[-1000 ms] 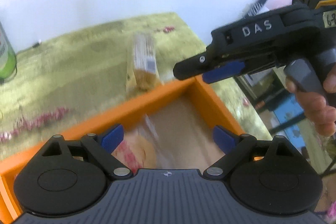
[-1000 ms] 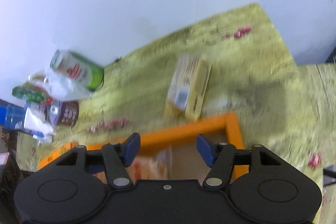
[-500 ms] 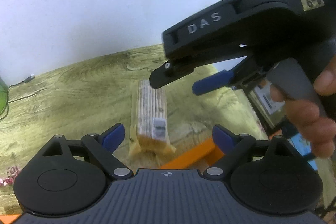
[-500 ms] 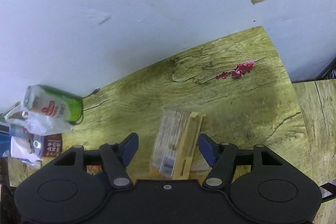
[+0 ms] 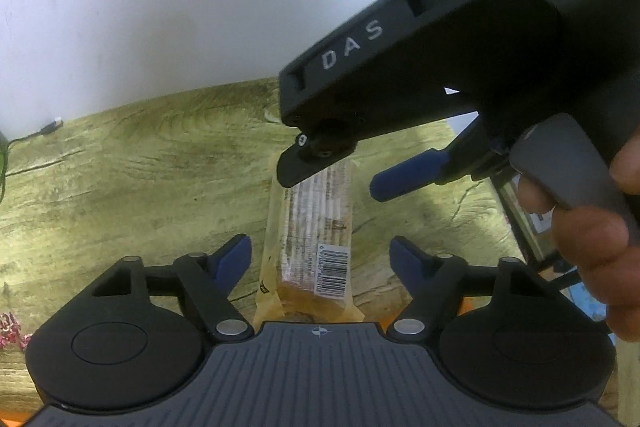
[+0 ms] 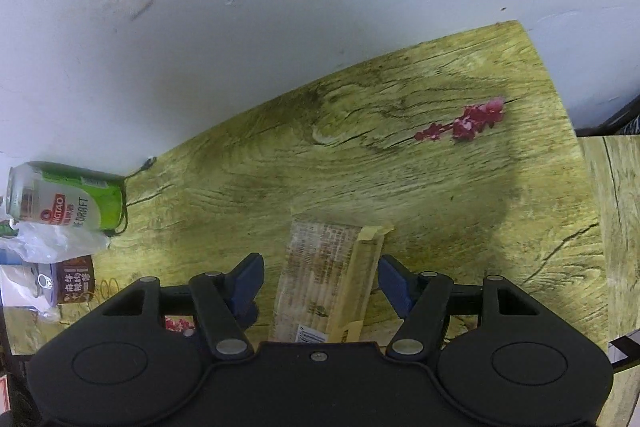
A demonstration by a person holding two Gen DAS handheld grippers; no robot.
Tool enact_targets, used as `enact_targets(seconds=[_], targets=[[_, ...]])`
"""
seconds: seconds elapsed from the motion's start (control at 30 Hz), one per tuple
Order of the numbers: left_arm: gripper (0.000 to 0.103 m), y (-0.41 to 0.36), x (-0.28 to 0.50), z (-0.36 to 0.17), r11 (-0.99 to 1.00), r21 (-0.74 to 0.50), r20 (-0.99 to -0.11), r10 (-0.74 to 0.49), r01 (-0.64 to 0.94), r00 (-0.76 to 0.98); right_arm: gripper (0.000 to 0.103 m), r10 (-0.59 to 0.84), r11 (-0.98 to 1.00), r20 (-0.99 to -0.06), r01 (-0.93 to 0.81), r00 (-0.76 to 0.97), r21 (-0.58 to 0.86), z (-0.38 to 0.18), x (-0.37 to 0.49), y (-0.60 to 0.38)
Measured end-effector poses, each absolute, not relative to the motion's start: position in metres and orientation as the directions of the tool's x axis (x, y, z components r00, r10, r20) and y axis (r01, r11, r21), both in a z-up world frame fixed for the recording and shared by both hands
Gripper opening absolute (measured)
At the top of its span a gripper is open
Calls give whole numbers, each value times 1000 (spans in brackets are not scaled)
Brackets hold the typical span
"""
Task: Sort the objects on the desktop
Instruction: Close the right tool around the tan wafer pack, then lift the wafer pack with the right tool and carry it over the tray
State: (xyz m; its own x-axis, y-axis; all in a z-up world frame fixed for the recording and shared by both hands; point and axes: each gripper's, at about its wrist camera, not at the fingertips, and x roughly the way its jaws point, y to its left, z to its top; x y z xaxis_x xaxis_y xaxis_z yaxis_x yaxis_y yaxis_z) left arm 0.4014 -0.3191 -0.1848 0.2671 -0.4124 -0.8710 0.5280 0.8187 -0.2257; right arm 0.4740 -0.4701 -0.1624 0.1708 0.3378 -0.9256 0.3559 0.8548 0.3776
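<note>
Left wrist view shows my left gripper (image 5: 320,259) with its blue fingers (image 5: 234,257) spread wide, holding nothing. Between them, lower on the counter (image 5: 140,163), lies the packet of biscuits (image 5: 316,227), long and wrapped in clear film, its barcode end nearest this camera. My right gripper (image 5: 352,175) hangs above the packet's far end, coming in from the right side of the view, with "DAS" lettered on its black body and my right hand (image 5: 592,251) on the handle. One of its blue fingers (image 5: 408,177) shows clearly; the other is hidden behind the black housing.

From the right wrist view, the same fingers (image 6: 394,281) stand wide apart with the packet of biscuits (image 6: 320,275) lying between them, one to each side. I think they are not touching it, though the near end is hidden under the gripper body. A green beer can (image 6: 68,197) lies on its side at the far left by the wall, with a crumpled plastic bag (image 6: 52,243) and a brown tin (image 6: 68,281) just beside it. Red flower sprigs (image 6: 468,123) are part of the counter's printed pattern.
</note>
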Motion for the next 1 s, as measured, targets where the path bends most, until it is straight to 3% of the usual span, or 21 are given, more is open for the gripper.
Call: enact_targets(seconds=[0.23, 0.43, 1.0], targets=[[57, -322, 401, -192, 821, -217, -884, -395, 528, 251, 61, 330, 862, -935, 361, 130, 355, -175, 481, -464], [48, -321, 405, -197, 838, -218, -888, -383, 500, 254, 53, 327, 865, -939, 366, 109, 344, -182, 484, -462], [52, -330, 405, -210, 843, -175, -911, -334, 509, 241, 55, 330, 862, -938, 372, 104, 345, -190, 487, -463]])
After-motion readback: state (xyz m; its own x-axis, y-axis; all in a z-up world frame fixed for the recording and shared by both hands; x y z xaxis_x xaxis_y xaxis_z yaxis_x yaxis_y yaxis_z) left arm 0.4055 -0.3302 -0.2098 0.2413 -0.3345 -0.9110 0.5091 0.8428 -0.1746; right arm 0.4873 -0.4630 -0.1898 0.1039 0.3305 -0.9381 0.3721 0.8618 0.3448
